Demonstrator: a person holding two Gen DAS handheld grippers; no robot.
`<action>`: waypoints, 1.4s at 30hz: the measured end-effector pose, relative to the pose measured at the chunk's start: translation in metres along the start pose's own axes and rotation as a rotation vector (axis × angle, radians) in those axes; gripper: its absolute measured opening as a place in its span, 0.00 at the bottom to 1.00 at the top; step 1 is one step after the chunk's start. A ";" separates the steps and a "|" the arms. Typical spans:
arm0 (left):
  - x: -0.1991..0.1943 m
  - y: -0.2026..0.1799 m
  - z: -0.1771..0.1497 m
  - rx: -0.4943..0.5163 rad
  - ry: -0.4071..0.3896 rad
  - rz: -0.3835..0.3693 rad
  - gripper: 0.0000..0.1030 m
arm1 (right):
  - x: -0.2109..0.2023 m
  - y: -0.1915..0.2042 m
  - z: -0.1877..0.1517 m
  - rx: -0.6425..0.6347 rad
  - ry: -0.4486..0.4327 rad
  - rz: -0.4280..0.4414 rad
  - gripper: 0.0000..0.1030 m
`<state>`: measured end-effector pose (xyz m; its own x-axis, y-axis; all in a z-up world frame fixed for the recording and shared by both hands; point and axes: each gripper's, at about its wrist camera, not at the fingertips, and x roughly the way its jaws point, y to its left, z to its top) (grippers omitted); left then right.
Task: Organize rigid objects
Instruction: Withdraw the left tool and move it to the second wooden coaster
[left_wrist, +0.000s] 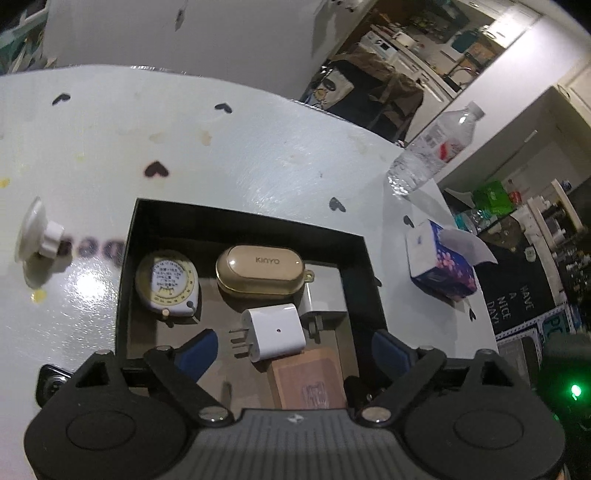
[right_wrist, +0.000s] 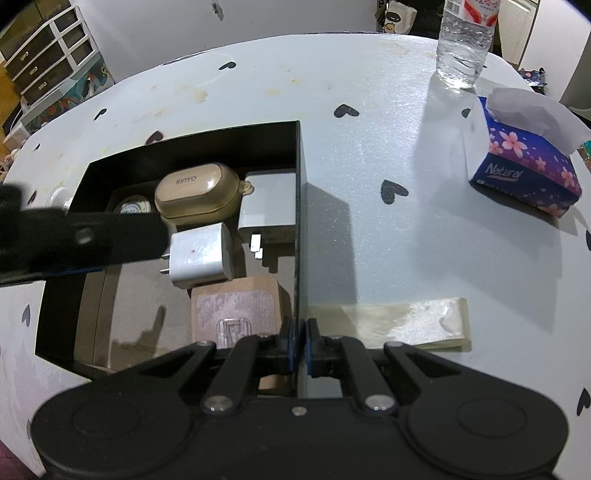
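Note:
A black open box (left_wrist: 243, 218) (right_wrist: 301, 206) sits on the white table. In it lie a round tape measure (left_wrist: 168, 288), a gold KINYO case (left_wrist: 258, 273) (right_wrist: 197, 194), a white plug charger (left_wrist: 275, 332) (right_wrist: 201, 256), a grey charger (left_wrist: 325, 291) (right_wrist: 267, 210) and a brown card with a clear hook (left_wrist: 308, 376) (right_wrist: 236, 314). My left gripper (left_wrist: 291, 350) is open over the box, empty, with the white charger between its fingers. My right gripper (right_wrist: 300, 343) is shut on the box's right wall.
A tissue box (left_wrist: 439, 266) (right_wrist: 524, 162) and a water bottle (left_wrist: 428, 147) (right_wrist: 461, 40) stand to the right. A white suction knob (left_wrist: 37, 240) is left of the box. A strip of tape (right_wrist: 391, 325) lies by the box. The left gripper's arm (right_wrist: 74, 240) crosses the box.

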<state>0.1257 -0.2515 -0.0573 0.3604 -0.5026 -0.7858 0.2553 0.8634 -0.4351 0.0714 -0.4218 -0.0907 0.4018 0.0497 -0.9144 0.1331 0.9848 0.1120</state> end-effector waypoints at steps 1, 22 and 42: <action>-0.004 -0.001 -0.001 0.009 -0.003 0.000 0.91 | 0.000 0.000 0.000 0.000 0.000 0.000 0.07; -0.068 0.021 -0.018 0.194 -0.117 0.028 1.00 | 0.000 0.000 0.000 -0.002 -0.003 0.002 0.07; -0.092 0.160 -0.003 -0.038 -0.211 0.397 1.00 | 0.001 -0.001 -0.001 -0.003 -0.003 -0.002 0.06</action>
<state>0.1306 -0.0671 -0.0554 0.5995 -0.1266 -0.7903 0.0287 0.9902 -0.1369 0.0706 -0.4227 -0.0923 0.4045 0.0467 -0.9133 0.1319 0.9853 0.1087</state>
